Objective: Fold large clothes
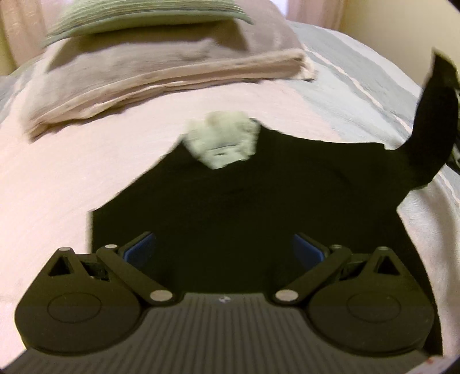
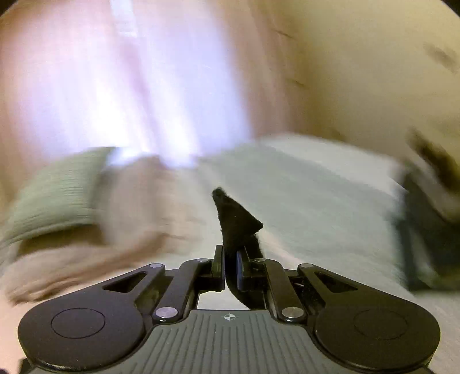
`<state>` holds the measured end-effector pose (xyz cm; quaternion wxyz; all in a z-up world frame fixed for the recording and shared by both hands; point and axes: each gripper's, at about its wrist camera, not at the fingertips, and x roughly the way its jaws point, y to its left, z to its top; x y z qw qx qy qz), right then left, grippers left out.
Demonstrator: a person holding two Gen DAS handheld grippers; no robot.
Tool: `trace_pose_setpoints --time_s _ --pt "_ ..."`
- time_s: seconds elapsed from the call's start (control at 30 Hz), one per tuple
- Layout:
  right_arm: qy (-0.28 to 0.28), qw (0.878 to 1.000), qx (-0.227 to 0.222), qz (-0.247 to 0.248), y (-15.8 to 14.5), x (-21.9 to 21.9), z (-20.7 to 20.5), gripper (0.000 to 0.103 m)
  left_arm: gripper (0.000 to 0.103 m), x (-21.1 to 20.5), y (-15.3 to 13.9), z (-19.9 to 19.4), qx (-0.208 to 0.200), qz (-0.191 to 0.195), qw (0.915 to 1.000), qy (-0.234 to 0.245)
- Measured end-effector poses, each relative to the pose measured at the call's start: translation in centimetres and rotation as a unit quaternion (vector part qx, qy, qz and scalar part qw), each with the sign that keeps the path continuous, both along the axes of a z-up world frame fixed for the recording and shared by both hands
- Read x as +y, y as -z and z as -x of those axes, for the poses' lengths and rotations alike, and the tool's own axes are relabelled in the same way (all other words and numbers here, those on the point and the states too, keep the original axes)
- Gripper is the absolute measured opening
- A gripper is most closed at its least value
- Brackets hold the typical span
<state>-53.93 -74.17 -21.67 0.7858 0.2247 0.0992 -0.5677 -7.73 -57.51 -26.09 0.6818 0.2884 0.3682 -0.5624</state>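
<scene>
A large black garment (image 1: 244, 184) with a pale fleecy collar lining (image 1: 221, 141) lies spread on the pink bedspread (image 1: 57, 172). My left gripper (image 1: 224, 247) hovers over its near part, jaws wide apart, blue pads (image 1: 138, 250) showing, nothing between them. At the right of the left wrist view one black sleeve (image 1: 434, 120) is lifted off the bed. In the right wrist view my right gripper (image 2: 230, 267) is shut on a black sleeve end (image 2: 235, 221), which sticks up past the fingers. That view is heavily blurred.
A folded beige blanket (image 1: 149, 77) and a green striped pillow (image 1: 143, 20) lie at the head of the bed. Grey and white striped bedding (image 1: 359, 74) covers the right side. A bright pink curtain (image 2: 129, 80) and a cream wall (image 2: 359, 72) stand behind. A dark object (image 2: 431, 224) lies at the far right.
</scene>
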Motion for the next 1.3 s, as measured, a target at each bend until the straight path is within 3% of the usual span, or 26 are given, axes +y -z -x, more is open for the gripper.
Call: trace_pose_setpoints --time_s 0.1,0.2,0.23,0.27,0.3,0.37,0.6,0.8,0.9,1.03,1.13,1.2,1.27,1.3 --pt "-0.088 0.995 -0.004 0.05 -2.1 5.3 -9.9 0.004 0.099 3.3 -0.9 -3.4 0.003 0.002 0.9997 -0.024" --pt "-0.168 0.984 -0.014 0.054 0.4 10.1 -19.3 0.008 0.099 6.7 -1.1 -7.1 0.004 -0.004 0.9991 -0.043" --pt "-0.221 0.975 -0.012 0.034 2.5 11.4 -22.7 0.014 0.099 7.5 -0.9 -8.1 0.001 -0.006 0.999 -0.045" --pt "-0.264 0.964 0.012 0.006 4.8 12.4 -25.8 0.038 0.099 8.4 -0.7 -9.3 0.0 -0.009 0.9987 -0.05" --pt "-0.291 0.956 0.039 -0.018 6.7 13.5 -28.1 0.056 0.099 9.2 -0.4 -10.5 0.002 -0.012 0.9985 -0.054" --pt "-0.319 0.944 0.063 -0.058 9.8 15.6 -30.5 0.056 0.099 10.1 0.1 -12.5 0.007 -0.011 0.9981 -0.06" --pt "-0.252 0.955 0.1 -0.124 11.4 18.8 -26.1 0.056 0.086 8.7 2.4 -15.8 0.068 0.01 0.9964 -0.05" --pt "-0.144 0.968 0.138 -0.151 11.7 15.8 -19.3 0.056 0.056 1.7 3.8 -14.8 0.125 0.043 0.9912 -0.015" --pt "-0.106 0.969 0.159 -0.154 11.9 14.8 -16.1 0.057 0.038 -1.7 5.7 -14.8 0.162 0.034 0.986 -0.022" --pt "-0.068 0.967 0.194 -0.149 12.8 13.3 -13.3 0.057 0.037 -4.5 8.2 -14.9 0.186 -0.003 0.9814 -0.046" --pt "-0.05 0.964 0.214 -0.148 13.7 11.9 -11.7 0.057 0.037 -5.4 9.1 -14.6 0.19 -0.007 0.9805 -0.05" --pt "-0.052 0.963 0.218 -0.152 14.7 10.7 -11.2 0.057 0.027 -5.9 9.3 -14.1 0.184 -0.015 0.9817 -0.044" --pt "-0.065 0.959 0.224 -0.164 15.6 9.4 -11.0 0.057 0.008 -5.9 8.8 -13.6 0.161 -0.013 0.9863 -0.03" --pt "-0.072 0.957 0.224 -0.168 15.9 9.0 -11.0 0.057 0.006 -5.8 8.2 -13.6 0.156 -0.003 0.9874 -0.027"
